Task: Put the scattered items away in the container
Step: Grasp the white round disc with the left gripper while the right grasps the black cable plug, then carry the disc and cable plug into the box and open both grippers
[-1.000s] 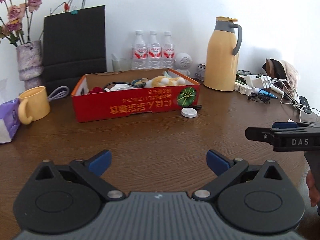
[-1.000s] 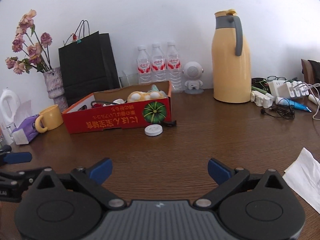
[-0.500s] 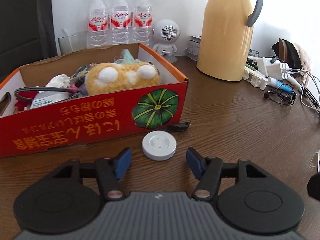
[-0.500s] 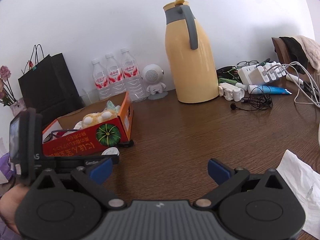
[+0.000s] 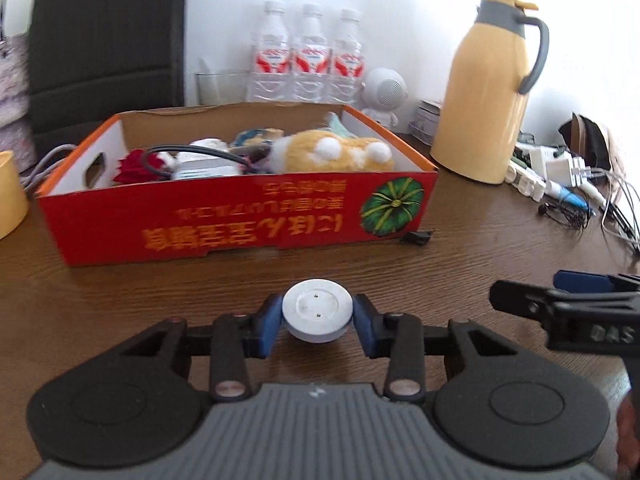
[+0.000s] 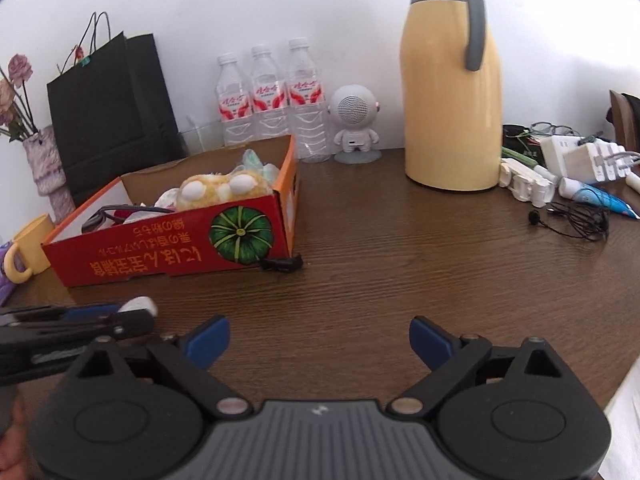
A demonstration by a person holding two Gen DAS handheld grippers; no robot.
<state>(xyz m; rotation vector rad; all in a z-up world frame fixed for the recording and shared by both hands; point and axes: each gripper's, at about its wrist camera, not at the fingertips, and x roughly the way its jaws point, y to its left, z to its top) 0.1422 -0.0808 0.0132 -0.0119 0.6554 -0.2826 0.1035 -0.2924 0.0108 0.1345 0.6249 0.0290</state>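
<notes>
A white round disc (image 5: 316, 314) sits between the blue pads of my left gripper (image 5: 316, 321). The jaws are closing and both pads touch its rim. It lies just in front of the red cardboard box (image 5: 240, 224), which holds a yellow plush toy (image 5: 332, 156), a cable and other small items. A small black item (image 5: 416, 237) rests on the table at the box's right front corner. My right gripper (image 6: 319, 340) hovers over bare tabletop to the right, its jaws wide and closing slightly with nothing between them. In the right wrist view the disc (image 6: 138, 305) shows at the left gripper's tip.
A yellow thermos jug (image 6: 448, 112), three water bottles (image 6: 268, 100) and a small robot speaker (image 6: 354, 124) stand behind the box. Chargers and earphones (image 6: 576, 220) lie at the right. A yellow mug (image 6: 30, 244), a vase and a black bag (image 6: 112, 116) are on the left.
My left gripper has moved up to the white disc and narrowed its jaws around it. The right gripper has swung back toward the box, with its jaws a little narrower.
</notes>
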